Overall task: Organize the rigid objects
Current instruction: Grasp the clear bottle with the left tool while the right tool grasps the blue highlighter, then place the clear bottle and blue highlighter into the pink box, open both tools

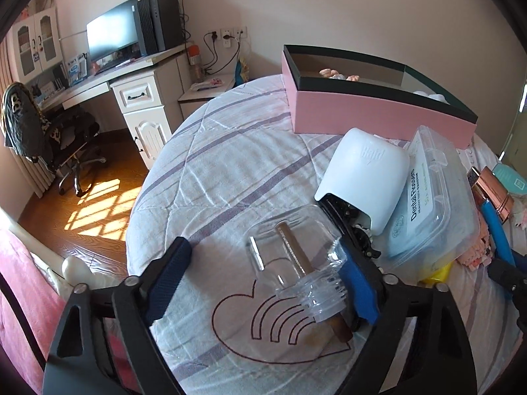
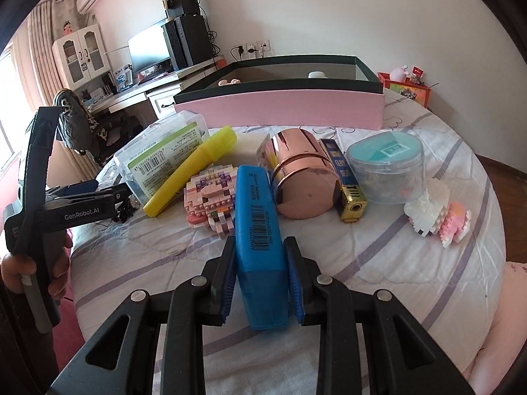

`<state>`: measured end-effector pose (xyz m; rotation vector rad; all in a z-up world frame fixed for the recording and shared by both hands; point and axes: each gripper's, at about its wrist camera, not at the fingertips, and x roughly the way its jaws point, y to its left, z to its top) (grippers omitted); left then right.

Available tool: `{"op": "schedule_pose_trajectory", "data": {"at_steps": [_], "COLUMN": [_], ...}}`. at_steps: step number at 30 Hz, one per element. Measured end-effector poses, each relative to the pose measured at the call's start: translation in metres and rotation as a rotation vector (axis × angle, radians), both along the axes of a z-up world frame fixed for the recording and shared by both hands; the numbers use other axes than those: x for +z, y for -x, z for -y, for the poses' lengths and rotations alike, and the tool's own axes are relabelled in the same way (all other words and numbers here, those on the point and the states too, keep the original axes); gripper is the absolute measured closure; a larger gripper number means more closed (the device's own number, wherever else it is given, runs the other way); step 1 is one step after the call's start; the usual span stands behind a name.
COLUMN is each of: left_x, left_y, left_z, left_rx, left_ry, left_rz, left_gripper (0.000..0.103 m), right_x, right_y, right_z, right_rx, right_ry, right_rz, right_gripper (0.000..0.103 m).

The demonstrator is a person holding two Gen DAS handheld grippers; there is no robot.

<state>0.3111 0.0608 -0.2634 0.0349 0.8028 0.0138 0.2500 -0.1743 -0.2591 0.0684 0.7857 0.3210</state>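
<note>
**Blue marker clamped, clear bottle between open fingers**

My right gripper (image 2: 260,283) is clamped on the blue marker (image 2: 258,223): both pads press its flat sides near the cap end, and its far end points toward the pink box (image 2: 280,108) at the back of the bed (image 2: 411,263). Just beyond the marker lie a brick figure (image 2: 210,194), a yellow marker (image 2: 192,172) and a copper tin (image 2: 303,181) on its side. A gold lighter (image 2: 346,181) lies beside the tin, then a round clear tub (image 2: 385,168) with a teal lid, and a white-and-pink brick figure (image 2: 438,214) farther right. A clear floss case (image 2: 158,161) lies left of the yellow marker.

My left gripper (image 1: 263,279) stands apart, with no pad pressure on anything. A clear bottle (image 1: 296,256) lies on its side on the quilt between the fingers; its neck is against the right pad (image 1: 357,291), while the left pad (image 1: 168,279) is well clear of it. A brown stick runs through the bottle and out of its neck. Just past it, a white plug-in unit (image 1: 365,181) leans on the floss case (image 1: 425,204), with the pink box (image 1: 378,115) behind.
</note>
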Motion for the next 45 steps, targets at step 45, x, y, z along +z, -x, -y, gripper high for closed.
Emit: {"op": "schedule_pose_trajectory", "data": {"at_steps": [45], "left_x": [0.113], "left_y": [-0.177], "left_z": [0.142], "left_rx": [-0.278], "left_ry": [-0.030], "left_rz": [0.031], "left_gripper": [0.050], "right_x": [0.089], "right_y": [-0.180], "right_z": [0.045], "right_rx": [-0.052], "right_ry": [0.063], "right_rz": [0.113], "right_gripper": [0.077]}}
